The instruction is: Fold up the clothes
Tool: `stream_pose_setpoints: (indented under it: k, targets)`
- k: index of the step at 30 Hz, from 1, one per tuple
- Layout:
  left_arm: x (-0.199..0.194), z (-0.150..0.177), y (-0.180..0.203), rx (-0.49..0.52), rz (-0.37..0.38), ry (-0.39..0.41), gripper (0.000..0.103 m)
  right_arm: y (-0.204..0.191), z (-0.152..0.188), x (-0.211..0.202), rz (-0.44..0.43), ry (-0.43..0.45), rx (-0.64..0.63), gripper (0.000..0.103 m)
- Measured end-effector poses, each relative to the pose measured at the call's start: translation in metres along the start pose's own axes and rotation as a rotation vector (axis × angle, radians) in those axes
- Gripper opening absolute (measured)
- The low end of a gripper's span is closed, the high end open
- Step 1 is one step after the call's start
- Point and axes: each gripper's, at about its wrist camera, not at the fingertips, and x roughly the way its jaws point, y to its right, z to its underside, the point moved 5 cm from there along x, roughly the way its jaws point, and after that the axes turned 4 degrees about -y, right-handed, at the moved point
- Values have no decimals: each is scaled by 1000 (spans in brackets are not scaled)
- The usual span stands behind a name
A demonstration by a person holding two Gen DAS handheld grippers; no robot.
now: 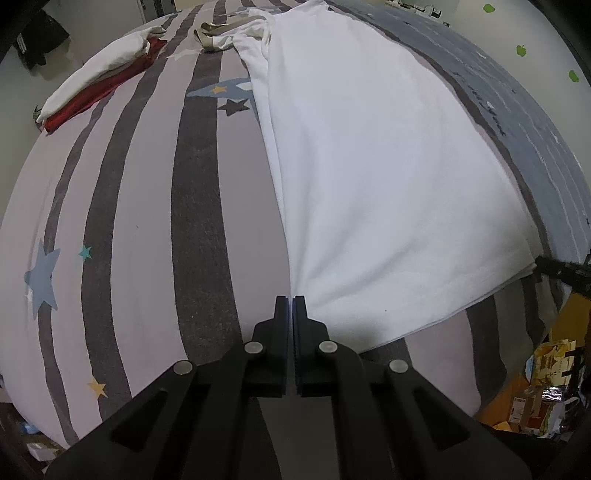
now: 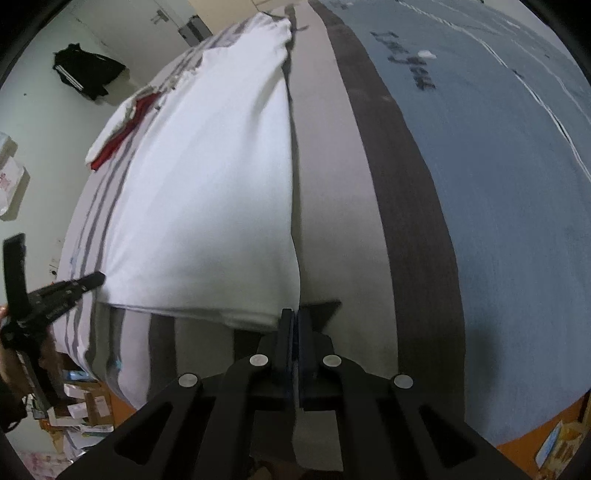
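Observation:
A white garment (image 1: pixel 369 166) lies flat and lengthwise on the striped bed, folded into a long panel; it also shows in the right wrist view (image 2: pixel 207 192). My left gripper (image 1: pixel 290 301) is shut at the garment's near left bottom corner, and the cloth puckers toward its tips. My right gripper (image 2: pixel 294 314) is shut at the garment's near right bottom corner. The left gripper also shows in the right wrist view (image 2: pixel 92 278), touching the left hem corner. The right gripper's tip shows at the edge of the left wrist view (image 1: pixel 543 262).
The bed cover (image 1: pixel 147 184) has grey and pale stripes with stars, and a blue-grey part (image 2: pixel 480 147) on the right. A folded white and red pile (image 1: pixel 96 77) and a beige garment (image 1: pixel 218 35) lie at the far end. Boxes and clutter (image 1: pixel 546 387) sit on the floor.

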Motion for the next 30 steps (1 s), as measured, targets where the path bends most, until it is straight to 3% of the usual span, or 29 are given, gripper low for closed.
stream_pose_setpoints:
  k: [5,9,14,19,30]
  targets:
    - [-18,-19,-4,-16,-51,46,2,8,1,-20,35,13,-2,0]
    - [-18,-58,-19,-70,-74,69,3,15,-29,-43,54,62,-14,2]
    - [-15,-113,-39,-153,-93,97,10,17,-109,-49,55,140,-70,4]
    - [-3,-192,-54,-227,-88,185,19,2,-201,-36,26,218,-130,7]
    - [50,-353,-53,-105,-47,302,26,-54,-342,37,29,302,-161,17]
